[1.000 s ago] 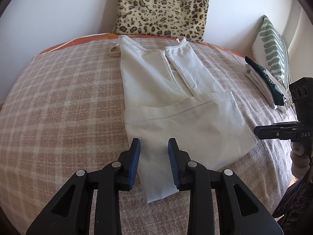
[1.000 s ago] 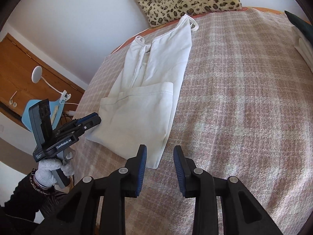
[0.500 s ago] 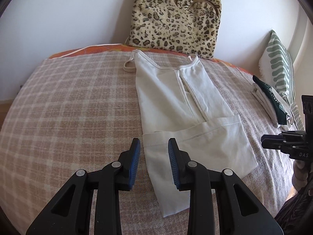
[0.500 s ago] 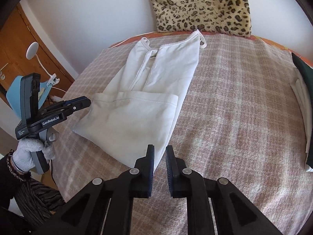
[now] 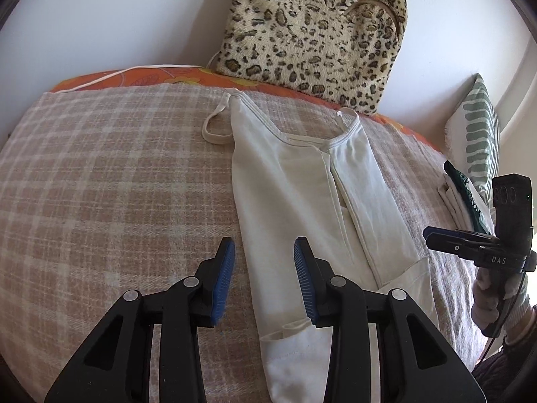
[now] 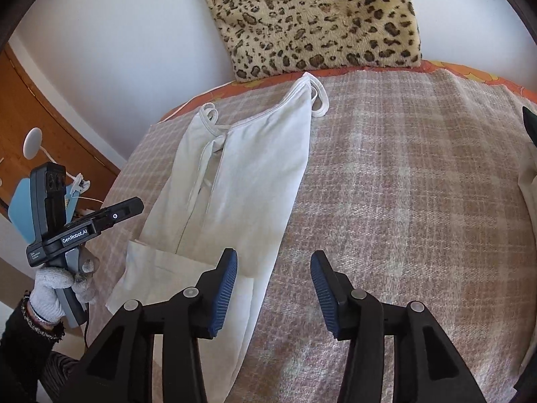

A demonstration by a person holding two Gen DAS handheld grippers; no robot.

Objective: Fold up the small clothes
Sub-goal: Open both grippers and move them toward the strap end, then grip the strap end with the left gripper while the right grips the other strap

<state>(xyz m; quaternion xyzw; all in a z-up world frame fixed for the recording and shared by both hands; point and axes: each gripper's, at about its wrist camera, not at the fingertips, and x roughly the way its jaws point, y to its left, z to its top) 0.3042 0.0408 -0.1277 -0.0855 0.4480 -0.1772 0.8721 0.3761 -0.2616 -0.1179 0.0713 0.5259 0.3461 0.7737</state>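
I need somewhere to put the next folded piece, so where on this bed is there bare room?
Blanket left of the white top is bare. In the right wrist view, blanket between top and folded pile is bare too. Crowded: the pile by the striped pillow.

I'm working in a home bedroom, as far as I can see. The surface under my cameras is a bed (image 5: 100,201) covered by a pink-and-cream checked blanket (image 6: 419,201) over an orange floral sheet (image 5: 141,79). A leopard-print plush cushion (image 5: 312,33) leans against the plain white wall (image 5: 117,16), and a green leaf-patterned pillow (image 5: 476,134) stands at the side. Beside the bed I see a wooden door (image 6: 37,107) and a small white lamp (image 6: 32,138).
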